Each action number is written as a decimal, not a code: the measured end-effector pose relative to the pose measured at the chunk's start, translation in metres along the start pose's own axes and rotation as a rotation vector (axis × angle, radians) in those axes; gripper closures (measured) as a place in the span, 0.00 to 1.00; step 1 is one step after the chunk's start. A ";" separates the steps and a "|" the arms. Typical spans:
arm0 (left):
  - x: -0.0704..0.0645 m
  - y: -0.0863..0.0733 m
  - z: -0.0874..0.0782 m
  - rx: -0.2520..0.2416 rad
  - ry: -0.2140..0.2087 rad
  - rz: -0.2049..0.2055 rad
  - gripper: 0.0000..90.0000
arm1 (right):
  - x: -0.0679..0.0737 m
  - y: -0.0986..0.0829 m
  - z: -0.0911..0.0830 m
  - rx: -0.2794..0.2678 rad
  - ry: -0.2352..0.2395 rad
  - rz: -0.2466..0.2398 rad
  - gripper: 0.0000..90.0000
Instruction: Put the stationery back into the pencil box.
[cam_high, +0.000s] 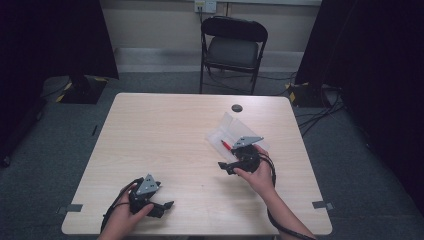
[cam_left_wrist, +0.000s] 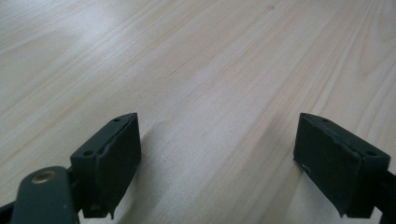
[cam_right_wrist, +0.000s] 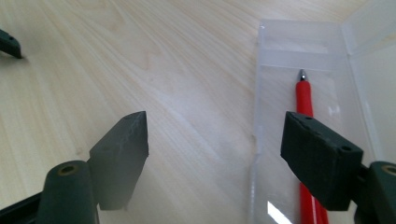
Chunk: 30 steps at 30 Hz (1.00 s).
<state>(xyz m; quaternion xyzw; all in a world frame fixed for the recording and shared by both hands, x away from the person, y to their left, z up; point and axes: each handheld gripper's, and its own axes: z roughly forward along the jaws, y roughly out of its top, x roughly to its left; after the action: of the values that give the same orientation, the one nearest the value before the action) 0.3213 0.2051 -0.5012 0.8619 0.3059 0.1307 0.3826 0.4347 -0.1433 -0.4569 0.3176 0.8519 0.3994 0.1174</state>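
Room: dim, folding chair (cam_high: 233, 47) behind pale wooden worktop (cam_high: 165, 135).
Clear plastic case (cam_right_wrist: 303, 121): lies open right of centre; may skid if nudged.
Right gripper (cam_right_wrist: 217, 154): released, straddling the case's edge.
Left gripper (cam_left_wrist: 219, 158): released, idle.
Red pen (cam_right_wrist: 306, 140): inside case; might roll.

Right gripper (cam_high: 226, 167) sits low at the near edge of a clear plastic case (cam_high: 227, 131) — a red pen (cam_high: 225, 145) lies inside it, just beyond the jaws. Left gripper (cam_high: 167, 204) rests near the table's (cam_high: 165, 130) front edge, well apart from the case. A small dark disc (cam_high: 237, 108) lies near the far edge — a folding chair (cam_high: 233, 48) stands behind.
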 end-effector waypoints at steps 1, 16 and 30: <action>0.000 0.000 0.000 0.000 0.000 0.000 0.16 | 0.002 -0.001 0.000 -0.003 0.005 -0.005 0.25; 0.000 0.000 0.000 0.000 0.000 0.000 0.16 | 0.025 -0.010 0.002 0.006 0.063 -0.024 0.22; 0.000 0.000 0.000 0.000 0.000 0.001 0.16 | 0.042 -0.021 0.004 0.017 0.100 -0.047 0.21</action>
<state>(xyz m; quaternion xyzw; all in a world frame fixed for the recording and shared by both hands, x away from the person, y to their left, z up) 0.3213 0.2051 -0.5012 0.8620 0.3057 0.1310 0.3825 0.3949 -0.1248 -0.4733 0.2784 0.8674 0.4044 0.0814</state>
